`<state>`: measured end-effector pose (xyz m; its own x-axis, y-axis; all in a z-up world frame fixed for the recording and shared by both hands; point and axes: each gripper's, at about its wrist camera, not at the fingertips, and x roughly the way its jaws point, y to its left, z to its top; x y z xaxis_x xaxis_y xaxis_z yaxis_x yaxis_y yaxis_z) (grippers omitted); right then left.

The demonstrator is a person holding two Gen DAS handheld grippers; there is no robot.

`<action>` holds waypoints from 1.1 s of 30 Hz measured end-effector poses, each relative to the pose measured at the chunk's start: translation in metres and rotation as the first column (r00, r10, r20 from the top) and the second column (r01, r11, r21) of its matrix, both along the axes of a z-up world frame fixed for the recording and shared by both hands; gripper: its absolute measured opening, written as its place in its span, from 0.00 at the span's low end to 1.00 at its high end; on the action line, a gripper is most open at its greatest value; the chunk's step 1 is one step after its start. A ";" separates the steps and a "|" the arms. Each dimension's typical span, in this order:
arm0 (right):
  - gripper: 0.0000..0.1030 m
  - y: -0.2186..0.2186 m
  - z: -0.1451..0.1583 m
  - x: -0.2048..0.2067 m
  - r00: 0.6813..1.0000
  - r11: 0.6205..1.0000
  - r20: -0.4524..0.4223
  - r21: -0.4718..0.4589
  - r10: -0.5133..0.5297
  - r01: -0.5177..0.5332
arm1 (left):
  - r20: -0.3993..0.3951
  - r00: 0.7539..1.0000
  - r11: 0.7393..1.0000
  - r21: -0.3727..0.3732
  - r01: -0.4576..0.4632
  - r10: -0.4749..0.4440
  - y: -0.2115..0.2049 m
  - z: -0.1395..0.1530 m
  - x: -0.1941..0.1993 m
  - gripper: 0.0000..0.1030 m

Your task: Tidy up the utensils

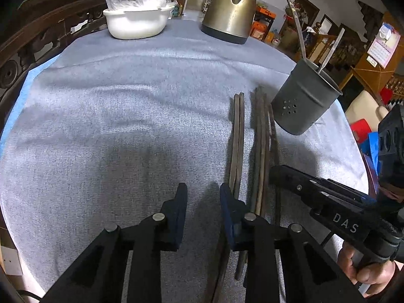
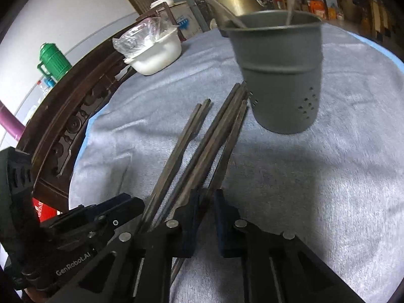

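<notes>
Several dark chopsticks (image 1: 261, 139) lie side by side on the grey cloth, pointing toward a grey perforated utensil holder (image 1: 303, 101) that has two metal handles (image 1: 295, 17) standing in it. My left gripper (image 1: 203, 199) is open over bare cloth, its right finger resting against a separate pair of chopsticks (image 1: 238, 131). My right gripper (image 2: 208, 202) is shut on the rightmost chopstick (image 2: 227, 151), whose near end runs in between its pads. The holder (image 2: 280, 75) stands just beyond the far ends of the chopsticks. The right gripper (image 1: 274, 174) reaches in from the right.
A metal kettle (image 1: 229, 10) and a white bowl (image 1: 136, 22) with a plastic bag stand at the far side of the round table. A carved wooden rail (image 2: 70, 126) borders the left edge, with a green jug (image 2: 54, 60) behind. A hand (image 1: 358, 265) holds the right gripper's handle.
</notes>
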<state>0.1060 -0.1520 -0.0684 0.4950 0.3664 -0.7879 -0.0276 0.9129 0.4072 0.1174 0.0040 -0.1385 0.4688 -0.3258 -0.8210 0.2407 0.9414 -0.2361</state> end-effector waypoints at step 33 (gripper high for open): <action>0.11 -0.012 0.000 -0.007 1.000 1.000 -0.016 0.022 0.021 -0.021 | -0.067 0.996 0.988 -0.143 -0.063 0.054 0.013 -0.004 0.020 0.14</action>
<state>0.0989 -0.1636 -0.0683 0.4745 0.3937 -0.7873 -0.0398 0.9031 0.4276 0.1374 0.0169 -0.1429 0.4392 -0.4170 -0.7957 0.1667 0.9082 -0.3839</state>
